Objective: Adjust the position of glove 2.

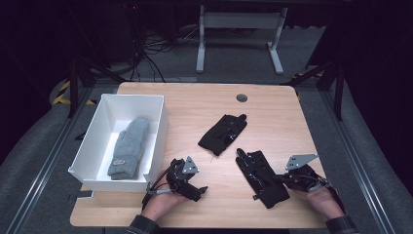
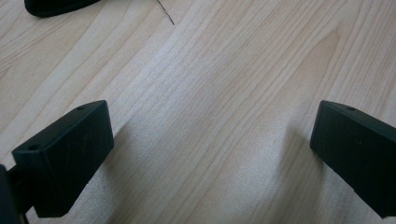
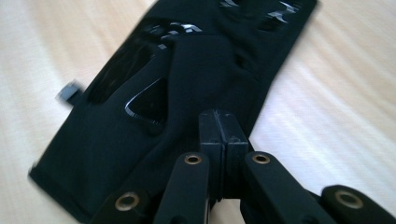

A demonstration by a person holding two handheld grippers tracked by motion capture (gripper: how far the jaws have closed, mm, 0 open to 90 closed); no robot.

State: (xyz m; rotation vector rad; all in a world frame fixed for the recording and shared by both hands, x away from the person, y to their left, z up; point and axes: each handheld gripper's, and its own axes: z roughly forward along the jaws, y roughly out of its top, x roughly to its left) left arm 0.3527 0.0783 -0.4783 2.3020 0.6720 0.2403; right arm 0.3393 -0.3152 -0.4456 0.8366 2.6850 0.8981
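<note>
Two black gloves on desk (image 1: pixel 204 105): nearer glove (image 1: pixel 262 178) lying flat at front right, cuff edge pinched in closed right claw (image 1: pixel 281 179); left claw (image 1: pixel 200 190) open wide, resting on bare wood well left of it

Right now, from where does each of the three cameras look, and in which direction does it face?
High view: sits above the person's side, faces forward and down on the light wooden table; both hands, left gripper and right gripper show.
Left gripper view: rides on the left gripper, looks down at bare wood between its open jaws.
Right gripper view: rides on the right gripper, looks along shut jaws at the flat black fabric glove.
Shared: high and right gripper views both show that glove.
</note>
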